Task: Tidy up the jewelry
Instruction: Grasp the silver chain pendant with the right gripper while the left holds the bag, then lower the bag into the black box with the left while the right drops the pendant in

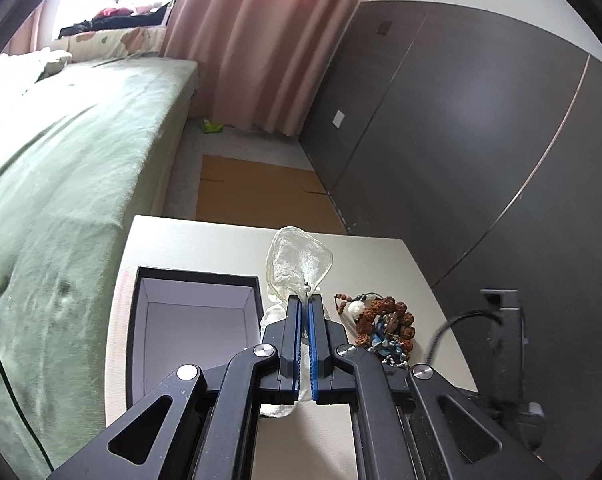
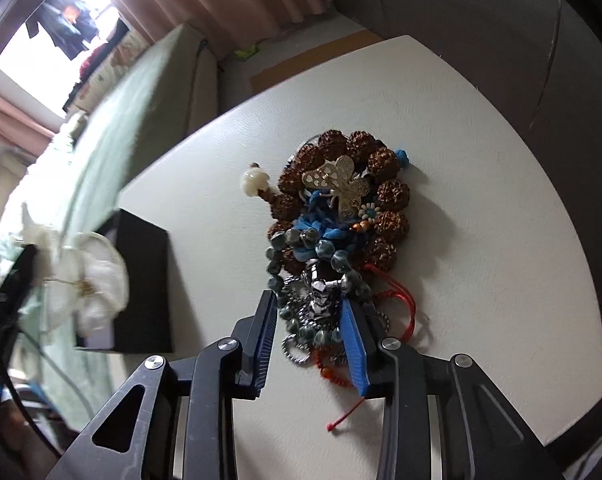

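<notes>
— Left wrist view first: our left tool [image 1: 305, 300] has its blue pads pressed together on a thin wire stem tipped with a small bead, and from that stem a translucent petal-shaped hairpiece [image 1: 299, 262] rises above the fingertips. We hold it above the bench [image 1: 205, 240], just beside the black box [image 1: 197, 312].

— And the box itself?

— Its lid is off; we see pale inner walls and a pale floor. It sits on the bench's left part, near the green bed [image 1: 61, 184]. To the right of our left tool lies the jewelry pile [image 1: 385, 326], with a white bead at its near-left side.

— What about our right side?

— In the right wrist view our right tool [image 2: 313, 312] stands with its pads apart, one on each side of the near end of the pile [image 2: 333, 232]. We cannot tell whether either pad touches it. A silver chain [image 2: 319, 300] and grey-green glass beads [image 2: 301, 240] lie between the pads.

— Farther out?

— Brown knobbly beads [image 2: 385, 196] ring a gold butterfly ornament [image 2: 339, 184] and blue cord. A red string [image 2: 405, 304] trails off by the right pad. Left of the pile, the hairpiece [image 2: 89, 280] hangs blurred before the box [image 2: 145, 280].
</notes>
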`<state>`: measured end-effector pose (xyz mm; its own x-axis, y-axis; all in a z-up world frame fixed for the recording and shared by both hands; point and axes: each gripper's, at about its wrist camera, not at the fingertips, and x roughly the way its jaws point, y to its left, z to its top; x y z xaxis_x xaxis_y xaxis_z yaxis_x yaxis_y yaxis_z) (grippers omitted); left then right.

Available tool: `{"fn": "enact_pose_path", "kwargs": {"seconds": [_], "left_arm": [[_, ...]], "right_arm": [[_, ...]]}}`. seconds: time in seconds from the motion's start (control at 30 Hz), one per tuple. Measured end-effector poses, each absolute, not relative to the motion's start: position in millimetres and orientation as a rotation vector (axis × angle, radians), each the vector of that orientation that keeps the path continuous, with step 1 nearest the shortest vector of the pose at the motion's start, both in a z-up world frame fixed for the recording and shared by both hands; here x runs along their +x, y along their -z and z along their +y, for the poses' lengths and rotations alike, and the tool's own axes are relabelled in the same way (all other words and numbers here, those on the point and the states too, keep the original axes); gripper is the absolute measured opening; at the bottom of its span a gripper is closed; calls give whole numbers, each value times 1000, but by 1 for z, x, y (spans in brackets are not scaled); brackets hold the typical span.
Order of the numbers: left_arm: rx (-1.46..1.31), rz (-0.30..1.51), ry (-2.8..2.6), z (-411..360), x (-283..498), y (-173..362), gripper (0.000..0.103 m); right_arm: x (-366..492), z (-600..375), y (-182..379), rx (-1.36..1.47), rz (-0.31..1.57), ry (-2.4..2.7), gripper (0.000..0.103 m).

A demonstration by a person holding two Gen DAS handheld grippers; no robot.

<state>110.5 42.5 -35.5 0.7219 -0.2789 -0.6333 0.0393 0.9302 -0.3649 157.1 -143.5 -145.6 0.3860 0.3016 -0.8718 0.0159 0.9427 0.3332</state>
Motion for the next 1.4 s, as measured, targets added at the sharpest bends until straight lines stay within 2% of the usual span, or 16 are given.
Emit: {"fn": "enact_pose_path", "kwargs": {"seconds": [0.03, 0.13, 0.37, 0.6, 0.9, 1.4], "left_arm": [[-342, 748, 178, 44, 111, 36, 2], [-346, 755, 174, 46, 110, 36, 3], [-351, 737, 170, 50, 100, 28, 3], [-379, 693, 151, 69, 86, 16, 3], [-471, 653, 76, 114, 70, 12, 3], [-539, 614, 77, 136, 60, 5, 3]], "right_arm": [[158, -140, 147, 302, 1166, -172, 33], [159, -150, 146, 334, 1160, -145, 17], [141, -165, 125, 415, 1055, -211, 17], [120, -161, 81, 436, 910, -303, 16], [108, -153, 1, 401, 768, -341, 16], [82, -118, -160, 200, 534, -342, 17]]}}
